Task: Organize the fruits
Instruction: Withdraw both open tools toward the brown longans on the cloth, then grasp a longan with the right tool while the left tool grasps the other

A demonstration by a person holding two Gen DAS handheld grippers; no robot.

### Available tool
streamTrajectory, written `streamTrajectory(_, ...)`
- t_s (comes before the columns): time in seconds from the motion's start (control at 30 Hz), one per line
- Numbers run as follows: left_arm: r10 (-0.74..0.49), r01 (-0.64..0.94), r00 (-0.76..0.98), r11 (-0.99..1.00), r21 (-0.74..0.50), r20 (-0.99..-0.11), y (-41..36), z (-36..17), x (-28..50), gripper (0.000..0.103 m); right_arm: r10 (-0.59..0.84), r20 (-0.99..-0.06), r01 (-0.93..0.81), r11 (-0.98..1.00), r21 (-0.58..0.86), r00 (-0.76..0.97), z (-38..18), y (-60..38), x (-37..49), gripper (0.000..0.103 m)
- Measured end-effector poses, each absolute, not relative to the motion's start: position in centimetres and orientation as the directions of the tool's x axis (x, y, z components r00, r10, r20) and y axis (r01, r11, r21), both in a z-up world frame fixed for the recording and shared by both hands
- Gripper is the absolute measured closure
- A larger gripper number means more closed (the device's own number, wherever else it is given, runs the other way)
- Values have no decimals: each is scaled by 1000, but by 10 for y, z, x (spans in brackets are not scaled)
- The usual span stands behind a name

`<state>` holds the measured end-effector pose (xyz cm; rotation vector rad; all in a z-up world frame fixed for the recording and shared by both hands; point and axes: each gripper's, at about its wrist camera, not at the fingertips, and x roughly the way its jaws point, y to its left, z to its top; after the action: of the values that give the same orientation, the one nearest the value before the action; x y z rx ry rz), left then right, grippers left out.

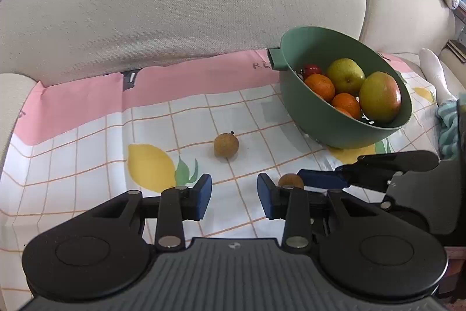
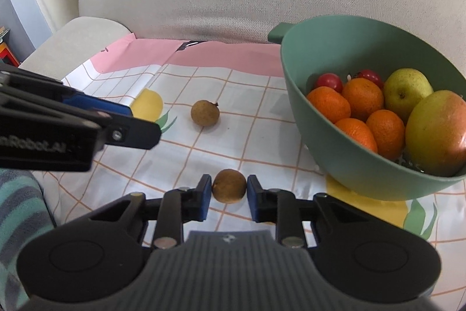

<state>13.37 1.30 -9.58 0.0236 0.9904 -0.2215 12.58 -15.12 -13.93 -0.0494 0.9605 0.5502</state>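
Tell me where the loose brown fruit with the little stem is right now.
The stemmed brown fruit lies alone on the checked cloth, left of the green bowl and beyond the second brown fruit gripped in the right tongs.

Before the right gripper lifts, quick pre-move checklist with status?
1. Right gripper shut on near longan, pads at both its sides: ok.
2. Longan centred between the fingers: ok.
3. Firm enough to survive a lift: cannot tell.
4. Left gripper open, empty: ok.
5. Left gripper clear of the path to the green bowl: ok, it sits on the far side.
6. Room in bowl: ok, gap near the cherry tomatoes.
7. Far longan still on the cloth: not ok.
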Motion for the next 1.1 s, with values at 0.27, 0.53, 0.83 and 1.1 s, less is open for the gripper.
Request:
streamTrajectory(0.27, -185, 219, 538, 973, -76, -823, 9, -113, 154, 60, 398, -740, -454, 880, 141, 542, -126, -154, 128, 81)
streamTrajectory(0.53, -167, 222, 525, 973, -55, -834, 4, -133, 179, 60, 414, -743, -446, 878, 174, 525, -133, -157, 134, 81)
streamTrajectory(0.83, -171, 234, 510, 971, -55, -843, 0, -143, 190, 70, 419, -753, -425, 882, 205, 507, -139, -159, 138, 81)
streamTrajectory(1.1, -173, 227, 514, 972, -61, -840, 0, -144, 188, 74, 418, -754, -423, 883, 206, 506, -139, -159, 139, 81)
